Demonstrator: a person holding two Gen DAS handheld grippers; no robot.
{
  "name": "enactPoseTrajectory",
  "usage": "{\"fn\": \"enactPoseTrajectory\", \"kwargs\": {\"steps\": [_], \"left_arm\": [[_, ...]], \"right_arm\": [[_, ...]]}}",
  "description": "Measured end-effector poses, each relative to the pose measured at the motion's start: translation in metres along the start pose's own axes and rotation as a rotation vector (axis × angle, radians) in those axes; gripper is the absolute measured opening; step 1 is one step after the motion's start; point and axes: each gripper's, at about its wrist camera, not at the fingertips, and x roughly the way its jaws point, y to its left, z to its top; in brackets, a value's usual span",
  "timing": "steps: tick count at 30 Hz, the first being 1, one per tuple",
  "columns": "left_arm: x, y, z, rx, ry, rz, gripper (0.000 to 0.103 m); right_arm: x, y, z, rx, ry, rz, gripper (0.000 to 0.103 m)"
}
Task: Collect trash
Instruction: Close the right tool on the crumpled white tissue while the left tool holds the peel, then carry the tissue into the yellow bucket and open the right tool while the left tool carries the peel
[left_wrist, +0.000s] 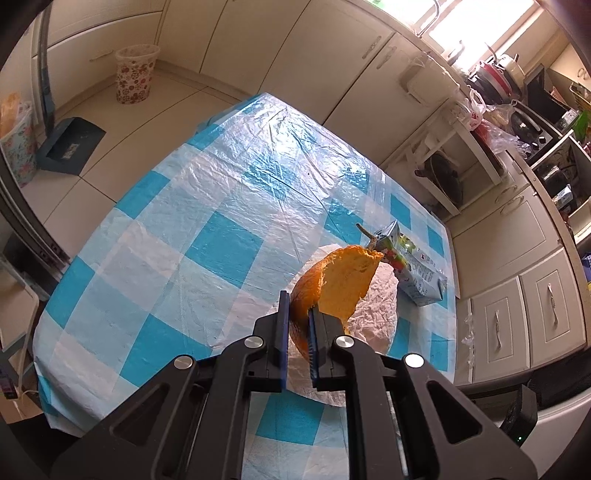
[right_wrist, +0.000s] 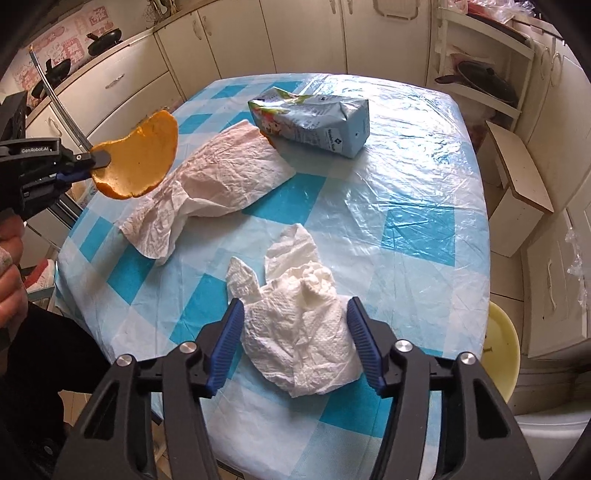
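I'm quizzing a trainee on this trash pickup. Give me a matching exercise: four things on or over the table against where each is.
Things:
1. orange peel
2. crumpled tissue
3. flat paper towel
4. juice carton

Places:
A. lying on its side at the far end of the table
B. between the open right gripper fingers
C. pinched in the left gripper, lifted
D. spread out beside the carton

Pairs: 1-C, 2-B, 3-D, 4-A

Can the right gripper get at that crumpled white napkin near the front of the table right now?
Probably yes. The right gripper is open, its fingers set on either side of the crumpled napkin, with nothing between them. The left gripper, holding the orange peel, is well off to the side.
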Motion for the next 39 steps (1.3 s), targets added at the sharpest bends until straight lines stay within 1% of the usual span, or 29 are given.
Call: {"fn": "enactPoseTrajectory", "kwargs": {"steps": [2,5,8,12,19,23,26,28,33,35,37,38,39], "left_arm": [[-0.004,-0.006,-0.001,0.029,-0.018,0.010,0.008],[-0.011,-0.016,-0.004,0.079,-0.052,0.025,0.008],[-0.019,-0.030,-0.008,0.135,-0.093,0.038,0.008],[-0.025,-0.052,-0.017,0.207,-0.128,0.037,0.008],[-0.021,-0.095,-0.042,0.299,-0.121,-0.007,0.008],[-0.018,-0.123,-0.060,0.353,-0.111,-0.034,0.008],[-0.013,-0.146,-0.077,0.384,-0.081,-0.061,0.008],[-0.008,-0.162,-0.091,0.404,-0.054,-0.082,0.008],[0.009,-0.208,-0.139,0.487,0.026,-0.125,0.008],[0.019,-0.228,-0.162,0.517,0.061,-0.142,0.008],[0.031,-0.245,-0.182,0.526,0.098,-0.156,0.008],[0.038,-0.252,-0.190,0.525,0.115,-0.160,0.008],[0.045,-0.258,-0.197,0.521,0.131,-0.164,0.008]], "right_arm": [[-0.002,0.000,0.000,-0.003,-0.006,0.007,0.026],[-0.008,-0.002,0.000,0.000,-0.030,0.011,0.020],[-0.019,-0.007,0.000,0.029,-0.072,0.010,0.019],[-0.036,-0.026,0.000,0.103,-0.132,0.009,0.019],[-0.066,-0.072,-0.008,0.256,-0.217,-0.038,0.019],[-0.084,-0.111,-0.023,0.371,-0.247,-0.106,0.019],[-0.089,-0.141,-0.039,0.446,-0.230,-0.179,0.019],[-0.086,-0.160,-0.051,0.494,-0.203,-0.222,0.019],[-0.068,-0.199,-0.079,0.596,-0.102,-0.277,0.019],[-0.057,-0.210,-0.087,0.628,-0.061,-0.272,0.019],[-0.050,-0.218,-0.094,0.662,-0.030,-0.237,0.019],[-0.047,-0.221,-0.096,0.681,-0.023,-0.223,0.020],[-0.047,-0.224,-0.097,0.696,-0.022,-0.214,0.024]]}}
